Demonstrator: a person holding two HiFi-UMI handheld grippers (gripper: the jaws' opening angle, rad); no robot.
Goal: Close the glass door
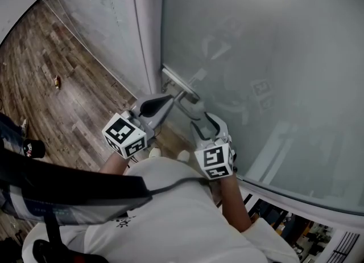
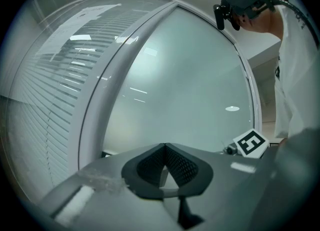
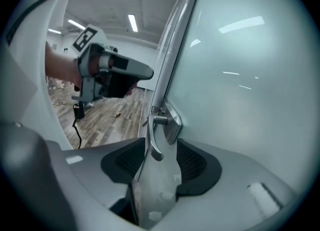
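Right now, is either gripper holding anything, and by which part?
Nothing is held. The right gripper is open, the door handle between its jaws but ungripped; the left gripper is shut, empty.

Head down; both gripper views probably near door (image 3: 240,75).

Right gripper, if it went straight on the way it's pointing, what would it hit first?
The door handle: its lever sits between the right gripper's open jaws, apparently untouched. Right behind it comes the handle's plate on the glass door.
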